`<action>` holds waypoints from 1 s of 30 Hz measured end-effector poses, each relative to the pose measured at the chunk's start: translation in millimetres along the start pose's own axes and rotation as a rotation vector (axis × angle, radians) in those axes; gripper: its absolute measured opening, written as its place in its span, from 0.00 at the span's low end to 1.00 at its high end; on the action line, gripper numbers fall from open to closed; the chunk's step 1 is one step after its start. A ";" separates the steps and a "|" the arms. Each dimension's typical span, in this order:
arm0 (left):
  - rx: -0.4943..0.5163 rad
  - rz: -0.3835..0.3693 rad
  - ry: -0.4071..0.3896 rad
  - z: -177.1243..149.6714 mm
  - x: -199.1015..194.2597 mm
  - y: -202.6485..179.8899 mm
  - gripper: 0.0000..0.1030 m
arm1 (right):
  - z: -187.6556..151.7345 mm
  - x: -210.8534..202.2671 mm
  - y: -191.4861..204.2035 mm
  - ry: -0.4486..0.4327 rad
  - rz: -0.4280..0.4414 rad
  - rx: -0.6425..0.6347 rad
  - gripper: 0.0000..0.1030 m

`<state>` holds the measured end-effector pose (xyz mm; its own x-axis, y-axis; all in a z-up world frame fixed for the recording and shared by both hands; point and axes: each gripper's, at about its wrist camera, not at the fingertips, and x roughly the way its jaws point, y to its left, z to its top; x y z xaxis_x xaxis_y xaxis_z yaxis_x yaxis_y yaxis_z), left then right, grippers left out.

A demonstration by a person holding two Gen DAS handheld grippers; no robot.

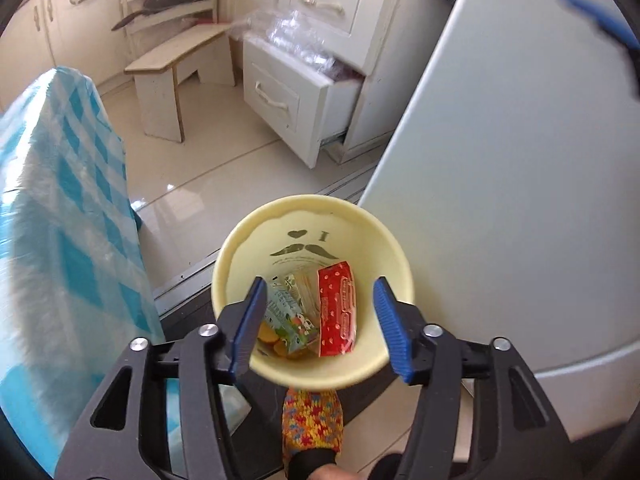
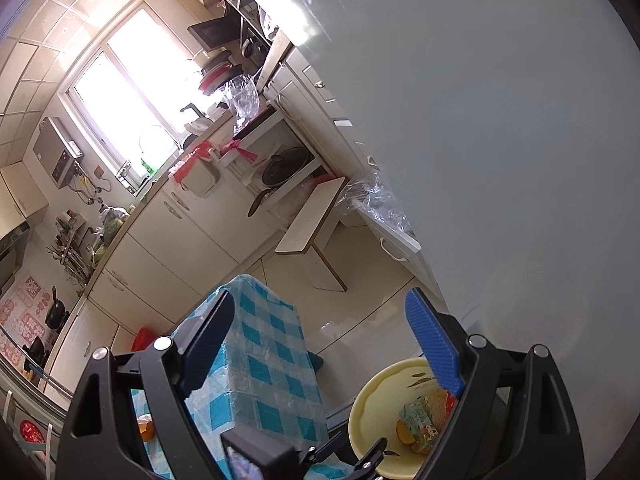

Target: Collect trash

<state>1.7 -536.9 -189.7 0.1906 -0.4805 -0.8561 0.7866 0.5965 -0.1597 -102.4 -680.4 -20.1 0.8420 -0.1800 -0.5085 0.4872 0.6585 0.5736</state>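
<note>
A pale yellow trash bin [image 1: 248, 248] with a moustache print stands on the floor, seen from above in the left wrist view. Inside lie a red wrapper [image 1: 337, 312], a green-blue drink carton [image 1: 288, 320] and orange peel [image 1: 267, 334]. My left gripper [image 1: 320, 320] is open and empty, right above the bin's mouth. My right gripper [image 2: 320, 344] is open and empty, higher up; the bin [image 2: 372, 404] shows at its lower right with the carton [image 2: 420, 420] inside.
A table with a blue-and-white checked cloth [image 1: 60, 240] stands left of the bin. A grey fridge door [image 1: 520, 200] rises on the right. A white drawer unit with an open drawer [image 1: 296, 96] and a low bench [image 1: 176, 56] stand across the tiled floor.
</note>
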 end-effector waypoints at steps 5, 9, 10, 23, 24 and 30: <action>0.054 -0.003 -0.099 -20.3 -66.3 14.8 0.68 | -2.9 6.4 13.9 0.015 -0.010 -0.022 0.82; 0.063 0.023 -0.197 -37.7 -131.4 41.5 0.78 | -9.1 19.5 38.8 0.045 -0.007 -0.076 0.82; 0.054 0.037 -0.219 -41.8 -146.2 49.7 0.80 | -11.6 23.7 46.9 0.054 -0.006 -0.093 0.82; -0.380 0.377 -0.350 -119.3 -290.8 254.1 0.82 | -95.8 86.1 201.5 0.269 0.149 -0.463 0.85; -0.434 0.410 -0.355 -122.3 -299.4 271.3 0.82 | -105.7 90.6 213.0 0.293 0.170 -0.489 0.85; -0.492 0.583 -0.365 -120.2 -319.0 321.9 0.82 | -172.3 115.1 287.4 0.390 0.254 -0.697 0.85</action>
<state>123.5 -114.4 -27.1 0.7309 -0.1366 -0.6686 0.1745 0.9846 -0.0103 94.6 -386.0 -24.4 0.7037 0.2161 -0.6769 -0.0688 0.9689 0.2378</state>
